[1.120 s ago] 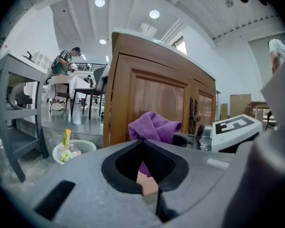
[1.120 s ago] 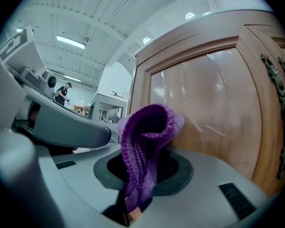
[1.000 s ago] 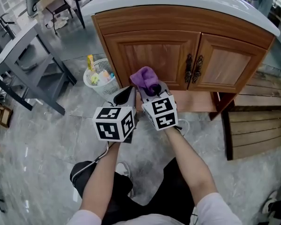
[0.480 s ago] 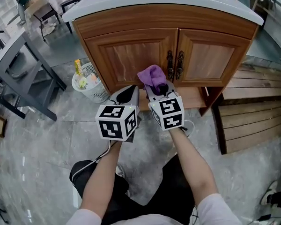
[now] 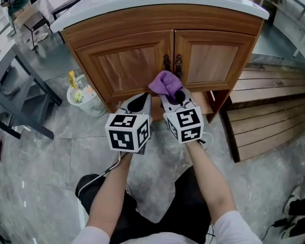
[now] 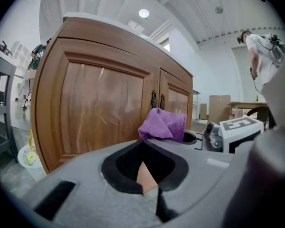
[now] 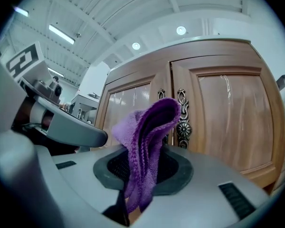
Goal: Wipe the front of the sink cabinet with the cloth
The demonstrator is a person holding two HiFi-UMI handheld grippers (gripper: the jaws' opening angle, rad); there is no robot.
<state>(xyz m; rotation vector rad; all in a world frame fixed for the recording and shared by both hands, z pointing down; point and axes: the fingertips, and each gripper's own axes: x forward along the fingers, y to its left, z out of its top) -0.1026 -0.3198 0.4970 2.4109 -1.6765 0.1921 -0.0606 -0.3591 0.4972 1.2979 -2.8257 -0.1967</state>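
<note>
Right gripper view shows the purple cloth (image 7: 145, 137) clamped upright in my right gripper (image 5: 175, 98), close before the sink cabinet (image 5: 137, 65) doors, just below their metal handles (image 5: 172, 63); whether it touches the wood I cannot tell. My left gripper (image 6: 142, 144) sits beside it, pinched together on nothing. A white basket (image 5: 84, 96) stands by the cabinet's left corner.

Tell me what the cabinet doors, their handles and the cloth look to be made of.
Cabinet doors: wood or wood-look veneer, glossy varnish; grain streaks and reflections show. Handles: probably dark metal, antique finish; ornate cast scrollwork. Cloth, held in the right gripper: soft purple microfibre-like textile; fuzzy pile, stitched edge, limp folds.
</note>
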